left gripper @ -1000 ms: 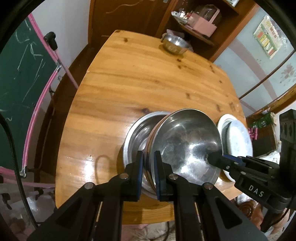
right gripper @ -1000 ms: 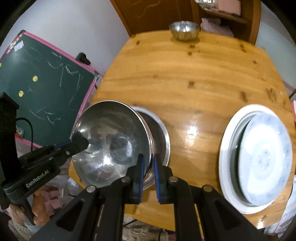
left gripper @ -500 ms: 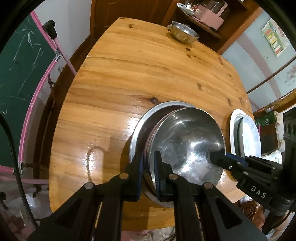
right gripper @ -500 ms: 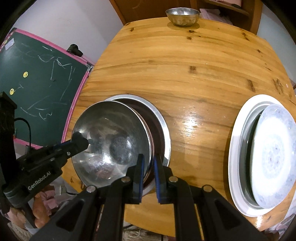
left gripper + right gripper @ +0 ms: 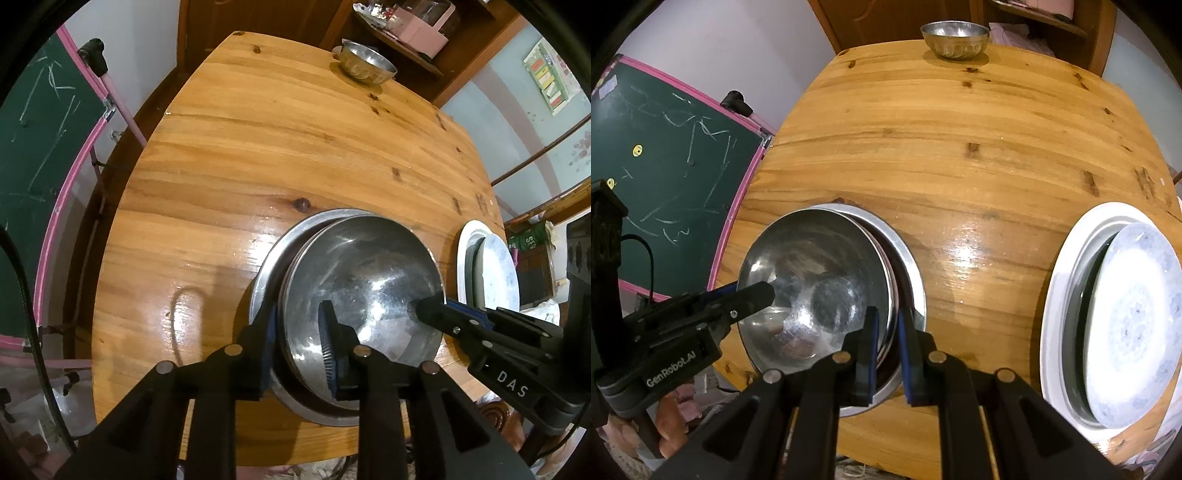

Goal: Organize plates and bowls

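A large steel bowl (image 5: 365, 280) (image 5: 812, 280) sits nested inside a second, wider steel bowl (image 5: 273, 258) (image 5: 905, 258) on the round wooden table (image 5: 277, 147). My left gripper (image 5: 299, 332) straddles the near rim of the inner bowl with its jaws parted and the rim loose between them. My right gripper (image 5: 886, 332) straddles the opposite rim, jaws also slightly parted around it. Each gripper shows in the other's view. A small steel bowl (image 5: 365, 66) (image 5: 955, 38) stands at the table's far edge.
A white plate (image 5: 1067, 295) with a blue-patterned plate (image 5: 1134, 325) on it lies at the table's right edge, and shows in the left wrist view (image 5: 487, 273). A green chalkboard (image 5: 665, 166) stands left of the table. A wooden shelf unit (image 5: 424, 44) stands behind.
The inner bowl has come down from a tilt to rest nested in the wider bowl. Both grippers' jaws have opened off its rim, the left more widely.
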Tool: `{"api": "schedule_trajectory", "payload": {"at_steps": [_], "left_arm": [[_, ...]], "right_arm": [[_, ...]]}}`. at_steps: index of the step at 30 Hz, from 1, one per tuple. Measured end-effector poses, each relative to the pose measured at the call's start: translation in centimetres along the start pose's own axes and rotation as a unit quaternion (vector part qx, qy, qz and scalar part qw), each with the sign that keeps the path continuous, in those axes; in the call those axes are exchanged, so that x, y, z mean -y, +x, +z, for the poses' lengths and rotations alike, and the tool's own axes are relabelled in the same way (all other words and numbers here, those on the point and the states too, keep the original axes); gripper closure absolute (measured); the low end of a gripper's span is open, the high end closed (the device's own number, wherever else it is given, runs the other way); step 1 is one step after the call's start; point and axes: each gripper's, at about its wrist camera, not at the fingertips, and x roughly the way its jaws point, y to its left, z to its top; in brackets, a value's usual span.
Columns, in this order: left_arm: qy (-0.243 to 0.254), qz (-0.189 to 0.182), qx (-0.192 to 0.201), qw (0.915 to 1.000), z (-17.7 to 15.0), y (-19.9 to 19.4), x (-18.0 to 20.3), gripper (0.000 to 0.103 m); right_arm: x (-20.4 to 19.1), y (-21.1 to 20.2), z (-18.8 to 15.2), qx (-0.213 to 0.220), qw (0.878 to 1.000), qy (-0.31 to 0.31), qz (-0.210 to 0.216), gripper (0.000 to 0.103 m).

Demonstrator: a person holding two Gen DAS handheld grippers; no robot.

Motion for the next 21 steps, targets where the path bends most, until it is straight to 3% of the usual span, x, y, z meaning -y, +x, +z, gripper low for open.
{"api": "schedule_trajectory", "payload": {"at_steps": [6,21], "left_arm": [[0.005,0.010,0.016,0.9998,0.3,-1.0,0.3,0.072],[0.005,0.013,0.037,0.9992,0.4,-2.6,0.4,0.071]], "right_arm": [[-0.1,-0.3,-0.2,0.007,1.000,-0.009,-0.003,0.092],[0.0,-1.8,-0.5,0.031,0.999,-0.007,-0.012,0.091]]}}
